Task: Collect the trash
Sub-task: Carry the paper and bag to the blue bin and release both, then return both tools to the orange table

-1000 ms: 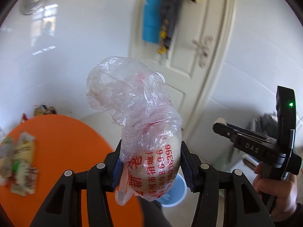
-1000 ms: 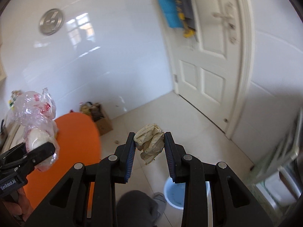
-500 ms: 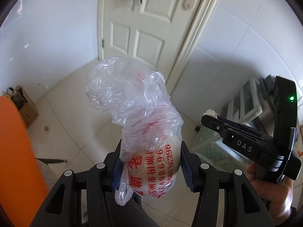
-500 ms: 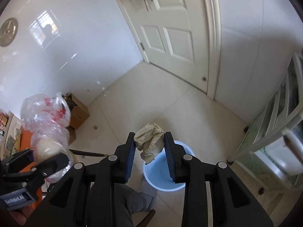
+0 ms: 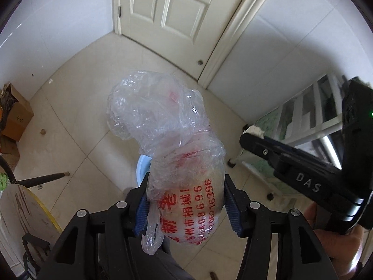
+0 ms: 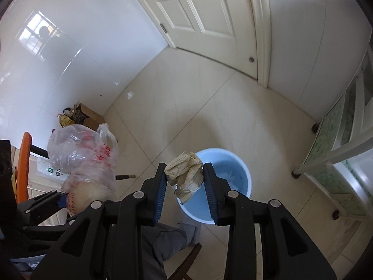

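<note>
Right wrist view: the blue bin (image 6: 223, 186) sits on the floor at about 5 o'clock from the door (image 6: 205, 14), partly beneath the crumpled paper wad (image 6: 185, 175). That wad hangs over the rim's near edge, so my guess is that letting go here could bounce it off the rim onto the tiles. The plastic bag (image 5: 184, 175) is bulky and limp; it may snag on a pad when freed. The right hand-held gripper (image 6: 185, 182) is clenched on the wad; the left hand-held gripper (image 5: 186, 207) is spread wider, clamped around the bag's printed lower part.
</note>
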`<action>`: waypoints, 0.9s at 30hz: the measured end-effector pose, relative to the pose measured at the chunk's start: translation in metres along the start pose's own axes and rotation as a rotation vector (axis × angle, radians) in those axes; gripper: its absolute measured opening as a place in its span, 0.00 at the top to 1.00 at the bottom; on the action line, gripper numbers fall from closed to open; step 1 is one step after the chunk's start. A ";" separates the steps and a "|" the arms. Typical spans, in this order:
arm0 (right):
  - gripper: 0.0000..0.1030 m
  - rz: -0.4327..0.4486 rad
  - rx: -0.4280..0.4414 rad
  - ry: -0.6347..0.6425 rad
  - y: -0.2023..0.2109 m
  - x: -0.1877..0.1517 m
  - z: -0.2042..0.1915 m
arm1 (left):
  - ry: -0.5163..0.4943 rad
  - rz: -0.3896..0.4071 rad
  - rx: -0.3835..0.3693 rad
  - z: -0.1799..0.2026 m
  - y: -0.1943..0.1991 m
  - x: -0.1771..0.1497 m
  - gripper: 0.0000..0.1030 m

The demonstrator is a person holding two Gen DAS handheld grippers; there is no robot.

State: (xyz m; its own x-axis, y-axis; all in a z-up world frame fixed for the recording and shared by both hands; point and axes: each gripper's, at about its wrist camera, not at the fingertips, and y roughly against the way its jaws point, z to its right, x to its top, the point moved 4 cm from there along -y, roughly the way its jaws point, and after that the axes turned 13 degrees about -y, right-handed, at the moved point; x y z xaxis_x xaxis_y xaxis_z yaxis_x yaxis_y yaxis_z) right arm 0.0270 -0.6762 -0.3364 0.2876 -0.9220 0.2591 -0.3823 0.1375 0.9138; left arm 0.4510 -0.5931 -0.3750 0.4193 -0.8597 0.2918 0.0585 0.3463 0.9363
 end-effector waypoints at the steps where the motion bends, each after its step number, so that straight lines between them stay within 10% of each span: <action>1: 0.68 -0.006 -0.001 -0.005 -0.003 -0.001 -0.001 | -0.008 -0.020 0.002 -0.002 -0.007 0.003 0.45; 6: 0.65 -0.037 -0.007 -0.022 -0.015 0.000 0.002 | -0.019 -0.045 0.039 -0.006 -0.025 0.021 0.25; 17: 0.00 -0.031 -0.026 -0.014 -0.018 -0.001 -0.002 | -0.016 0.029 0.196 0.016 0.007 0.011 0.09; 27: 0.00 0.022 -0.013 0.010 0.018 -0.013 -0.027 | 0.005 0.176 0.237 0.046 0.084 -0.029 0.08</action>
State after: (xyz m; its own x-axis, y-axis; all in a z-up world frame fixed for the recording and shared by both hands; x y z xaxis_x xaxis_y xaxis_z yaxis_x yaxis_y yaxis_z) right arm 0.0398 -0.6520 -0.3152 0.2880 -0.9151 0.2821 -0.3767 0.1626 0.9119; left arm 0.4018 -0.5560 -0.2957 0.4091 -0.7919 0.4533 -0.2282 0.3922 0.8911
